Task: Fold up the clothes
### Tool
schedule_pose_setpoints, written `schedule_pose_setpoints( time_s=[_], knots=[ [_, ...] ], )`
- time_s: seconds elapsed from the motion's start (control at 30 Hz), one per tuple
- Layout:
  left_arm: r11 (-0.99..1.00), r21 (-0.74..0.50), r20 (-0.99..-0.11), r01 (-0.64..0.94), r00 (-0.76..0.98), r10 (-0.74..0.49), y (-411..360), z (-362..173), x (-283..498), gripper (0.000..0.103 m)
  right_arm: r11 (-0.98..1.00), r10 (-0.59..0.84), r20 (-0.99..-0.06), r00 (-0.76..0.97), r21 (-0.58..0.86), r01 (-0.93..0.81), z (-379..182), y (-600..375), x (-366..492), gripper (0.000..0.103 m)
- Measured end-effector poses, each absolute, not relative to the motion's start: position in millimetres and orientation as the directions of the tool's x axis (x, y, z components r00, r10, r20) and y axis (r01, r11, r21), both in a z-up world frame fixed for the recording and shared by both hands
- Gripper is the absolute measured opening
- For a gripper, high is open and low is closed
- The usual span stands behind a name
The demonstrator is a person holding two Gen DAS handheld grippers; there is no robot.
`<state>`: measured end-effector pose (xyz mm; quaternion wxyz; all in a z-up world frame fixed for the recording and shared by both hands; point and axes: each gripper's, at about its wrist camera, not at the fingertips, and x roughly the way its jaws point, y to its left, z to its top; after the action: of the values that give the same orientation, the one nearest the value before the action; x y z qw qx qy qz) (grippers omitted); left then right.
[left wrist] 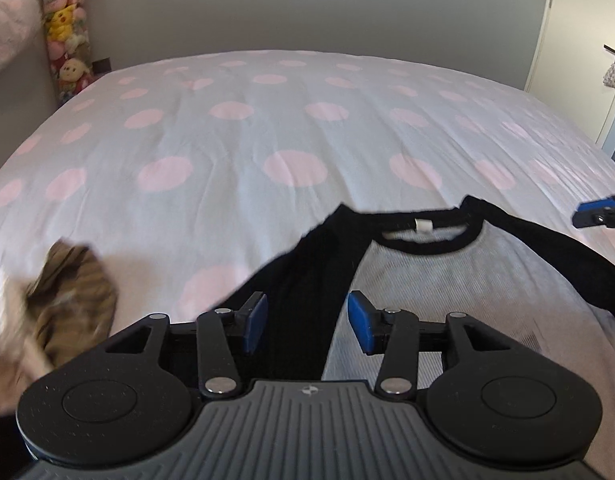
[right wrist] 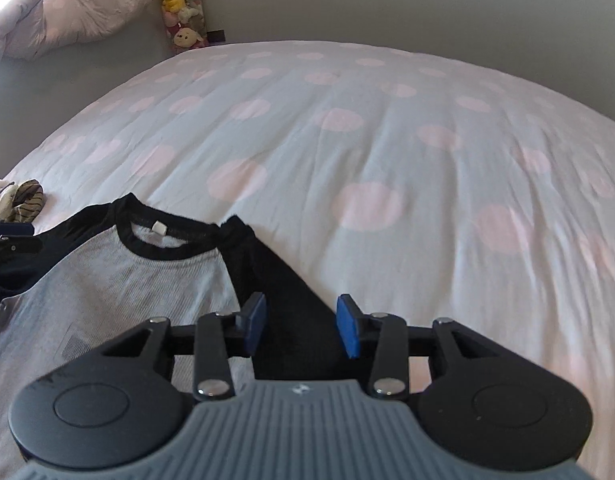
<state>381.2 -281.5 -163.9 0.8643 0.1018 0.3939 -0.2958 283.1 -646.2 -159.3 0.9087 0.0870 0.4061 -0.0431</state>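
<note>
Both grippers stand released: left gripper over the shirt's black left sleeve, right gripper over its right sleeve. Shirt lies flat near the bed's near edge.

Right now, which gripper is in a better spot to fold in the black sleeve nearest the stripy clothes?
Left, probably. The left gripper hangs open right over that black sleeve, beside the stripy clothes. The right gripper is open over the other sleeve, across the shirt.
</note>
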Motion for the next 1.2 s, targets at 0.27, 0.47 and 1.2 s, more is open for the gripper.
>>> schedule_pose_setpoints(
  time_s=[0.27, 0.47, 1.2],
  knots=[
    [0.851, -0.110, -0.781, 0.513, 0.485, -0.393, -222, -157, 318, 0.044, 0.914, 0.076, -0.774, 0.628, 0.306, 0.266, -177, -634, 196, 0.041],
    [0.889, -0.279, -0.754, 0.362, 0.491, -0.436, -180, -166, 296, 0.044, 0.832, 0.088, -0.758, 0.646, 0.413, 0.371, -208, -634, 185, 0.041],
    [0.897, -0.373, -0.766, 0.236, 0.467, -0.441, -149, -195, 269, 0.044, 0.829, -0.003, -0.801, 0.599, 0.333, 0.450, -208, -653, 196, 0.022]
  ],
)
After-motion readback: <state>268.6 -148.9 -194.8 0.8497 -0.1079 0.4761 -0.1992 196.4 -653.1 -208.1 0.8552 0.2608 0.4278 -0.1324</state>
